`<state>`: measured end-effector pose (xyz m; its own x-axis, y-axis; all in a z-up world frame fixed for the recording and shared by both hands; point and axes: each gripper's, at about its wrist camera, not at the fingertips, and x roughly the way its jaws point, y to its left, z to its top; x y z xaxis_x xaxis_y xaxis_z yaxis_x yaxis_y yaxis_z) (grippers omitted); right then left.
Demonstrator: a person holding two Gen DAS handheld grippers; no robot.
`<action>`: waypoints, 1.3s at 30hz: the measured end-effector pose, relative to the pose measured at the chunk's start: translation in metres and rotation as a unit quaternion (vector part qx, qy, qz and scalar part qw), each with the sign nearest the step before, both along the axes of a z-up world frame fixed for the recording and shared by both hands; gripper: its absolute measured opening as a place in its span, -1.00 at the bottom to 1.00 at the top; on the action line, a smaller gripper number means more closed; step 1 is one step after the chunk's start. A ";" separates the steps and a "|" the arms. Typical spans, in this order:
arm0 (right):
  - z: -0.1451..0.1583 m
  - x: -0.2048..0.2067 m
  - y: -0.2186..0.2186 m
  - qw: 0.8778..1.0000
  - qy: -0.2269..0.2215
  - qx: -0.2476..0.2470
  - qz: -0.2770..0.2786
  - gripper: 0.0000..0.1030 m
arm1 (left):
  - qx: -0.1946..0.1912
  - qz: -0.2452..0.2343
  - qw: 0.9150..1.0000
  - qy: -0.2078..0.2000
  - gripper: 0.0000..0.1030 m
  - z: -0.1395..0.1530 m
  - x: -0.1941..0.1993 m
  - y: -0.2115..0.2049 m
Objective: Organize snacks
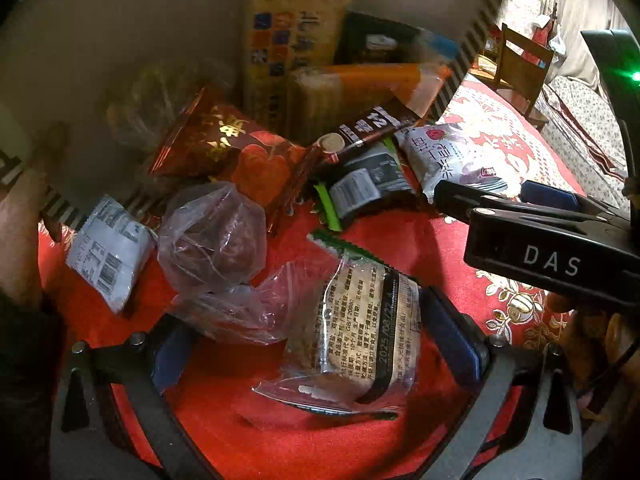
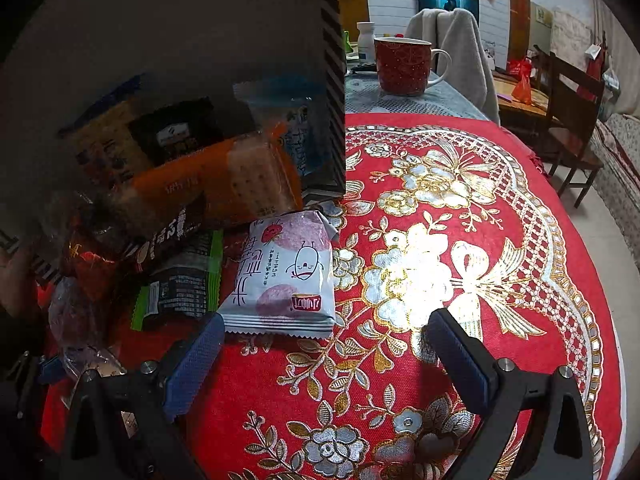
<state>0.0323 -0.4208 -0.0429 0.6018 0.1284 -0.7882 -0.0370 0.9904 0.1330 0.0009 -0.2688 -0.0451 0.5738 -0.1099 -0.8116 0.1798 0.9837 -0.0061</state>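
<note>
On the red embroidered tablecloth, beside the open mouth of a tipped striped-edged box, loose snacks lie in a heap. The left gripper stands spread around a clear-wrapped cake with a printed label; its right pad looks to touch the wrapper, the left pad sits apart, so nothing is clamped. The right gripper is spread wide over bare cloth, empty, just short of a white-and-purple packet.

Risks noted:
- A crumpled clear plastic bag and its loose film lie against the cake; closing the left fingers may catch that film and drag both.
- The slack, glossy cake wrapper may slip or crush under pressure.
- Packets lean out of the box mouth, notably an orange cracker pack; a nudge could bring more down.
- A hand holds the box rim; letting go could shift it.
</note>
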 end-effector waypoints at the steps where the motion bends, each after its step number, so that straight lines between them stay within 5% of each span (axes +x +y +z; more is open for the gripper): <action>1: 0.000 0.000 0.000 1.000 0.000 0.000 0.000 0.98 | 0.000 0.000 1.000 0.000 0.99 0.000 0.000 0.000; 39: 0.001 -0.003 -0.001 1.000 -0.003 0.012 0.000 0.99 | 0.000 0.000 1.000 0.000 0.99 0.000 0.000 0.000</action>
